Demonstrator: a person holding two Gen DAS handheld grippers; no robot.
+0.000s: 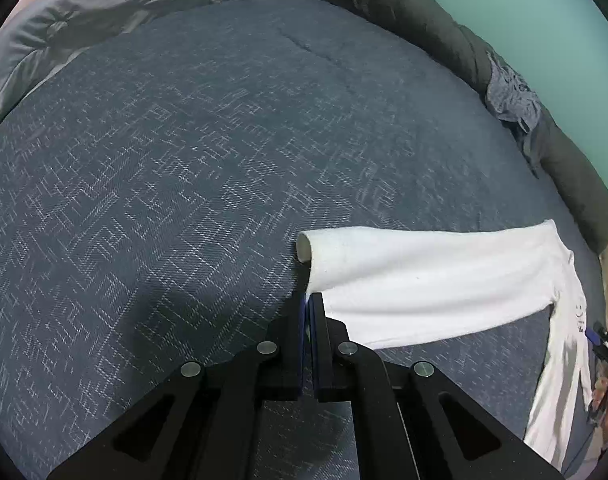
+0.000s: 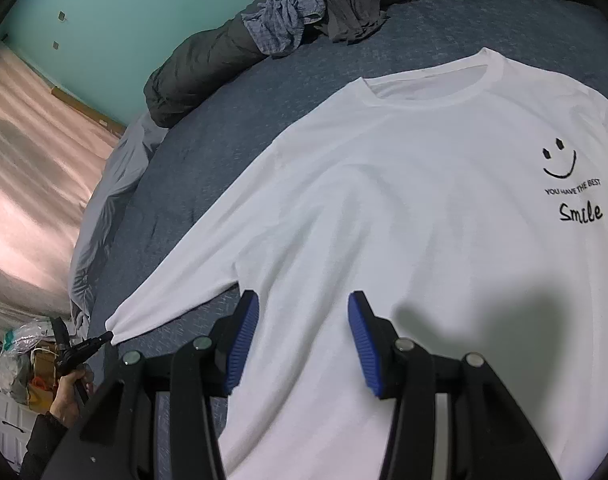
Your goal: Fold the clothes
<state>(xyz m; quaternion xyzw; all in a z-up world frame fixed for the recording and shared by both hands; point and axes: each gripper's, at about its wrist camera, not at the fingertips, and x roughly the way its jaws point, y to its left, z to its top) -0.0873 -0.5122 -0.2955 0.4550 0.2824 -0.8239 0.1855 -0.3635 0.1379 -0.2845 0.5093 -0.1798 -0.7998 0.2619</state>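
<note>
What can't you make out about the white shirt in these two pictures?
- Shirt hem: right wrist view, behind the right tongs and cut by the bottom edge.
- Far sleeve: cut by the right edge.
- Cuff pinch: left wrist view, the shut left tongs cover it.

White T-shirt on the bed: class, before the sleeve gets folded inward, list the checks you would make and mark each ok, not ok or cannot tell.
1. Left gripper shut on the sleeve cuff edge: ok.
2. Right gripper open above the white T-shirt, holding nothing: ok.
3. Shirt body spread flat, print facing up: ok.
4. Bedspread beside the sleeve free of clutter: ok.
5. Crumpled blue garment lies apart from the shirt: ok.
6. Other sleeve laid flat: cannot tell, out of view.
</note>
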